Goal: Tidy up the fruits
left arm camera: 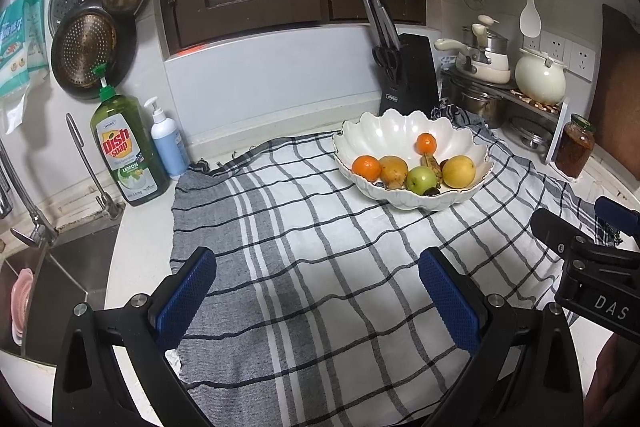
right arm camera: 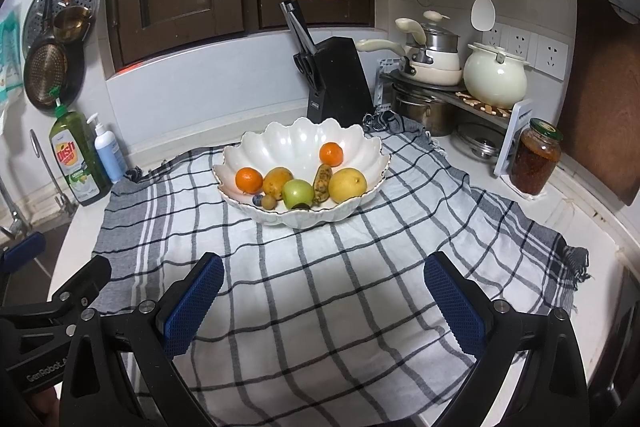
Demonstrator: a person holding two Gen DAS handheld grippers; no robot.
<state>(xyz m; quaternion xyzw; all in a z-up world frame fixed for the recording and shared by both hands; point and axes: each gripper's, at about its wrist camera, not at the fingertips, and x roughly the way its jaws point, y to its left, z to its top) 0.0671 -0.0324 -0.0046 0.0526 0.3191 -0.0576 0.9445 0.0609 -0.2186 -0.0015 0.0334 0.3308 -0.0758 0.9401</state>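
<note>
While both tools hang back at the near edge of the counter, the left wrist view shows the left gripper [left arm camera: 316,291] with its blue pads spread wide and nothing between them, over the checked cloth [left arm camera: 320,267] in the lower half of the frame. The scalloped white bowl [left arm camera: 400,131] sits right of centre, upper-middle, on that cloth. In it: an orange [left arm camera: 367,167] at left, a second orange [left arm camera: 426,143] toward the back, a brownish-yellow fruit [left arm camera: 393,171], a green apple [left arm camera: 421,179], a spotted banana [left arm camera: 432,165] and a yellow round fruit [left arm camera: 459,171]. The right gripper's body pokes in at the right edge. Right wrist view: the right gripper [right arm camera: 320,301] is likewise parted wide and empty, low in the frame; the bowl lies centre, above the fingers, well apart from them. Here two small extras show at the bowl's front rim: a dark blue berry-like fruit [right arm camera: 258,201] and a small brown one [right arm camera: 268,202], kind unclear. No fruit lies loose on the cloth in either view, so I judge the sorting either done or about to start from the bowl. If a pick follows: take an outer fruit first, come down from above, straddle its widest part, close gently, and avoid knocking the thin rim or the jar [right arm camera: 535,162] at right.
</note>
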